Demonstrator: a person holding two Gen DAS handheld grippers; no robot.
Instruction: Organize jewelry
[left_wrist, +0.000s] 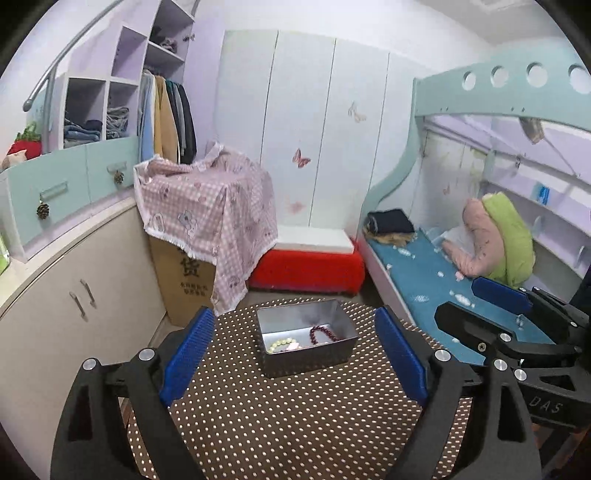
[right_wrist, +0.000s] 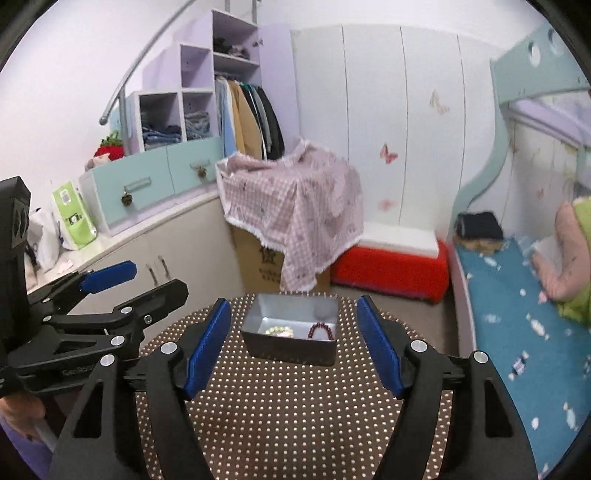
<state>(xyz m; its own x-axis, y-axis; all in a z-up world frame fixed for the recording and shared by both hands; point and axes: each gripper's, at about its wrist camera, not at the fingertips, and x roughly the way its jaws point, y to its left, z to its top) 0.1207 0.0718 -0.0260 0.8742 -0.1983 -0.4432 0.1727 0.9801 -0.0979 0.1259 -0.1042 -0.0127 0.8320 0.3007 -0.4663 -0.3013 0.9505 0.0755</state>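
A grey metal tin (left_wrist: 314, 360) stands on a round brown polka-dot table (left_wrist: 288, 424). Inside lie a dark red bead bracelet (left_wrist: 323, 334) and a pale yellow-green bead bracelet (left_wrist: 280, 344) with something pink beside it. The tin (right_wrist: 291, 350) also shows in the right wrist view, with the red bracelet (right_wrist: 320, 330) and the pale bracelet (right_wrist: 275, 329). My left gripper (left_wrist: 295, 358) is open and empty, short of the tin. My right gripper (right_wrist: 293, 347) is open and empty, also short of it. Each gripper shows at the edge of the other's view.
A cardboard box under a pink checked cloth (left_wrist: 207, 206) and a red stool (left_wrist: 306, 271) stand beyond the table. A bunk bed with a blue mattress (left_wrist: 424, 280) is on the right, a cabinet counter (left_wrist: 55, 288) on the left.
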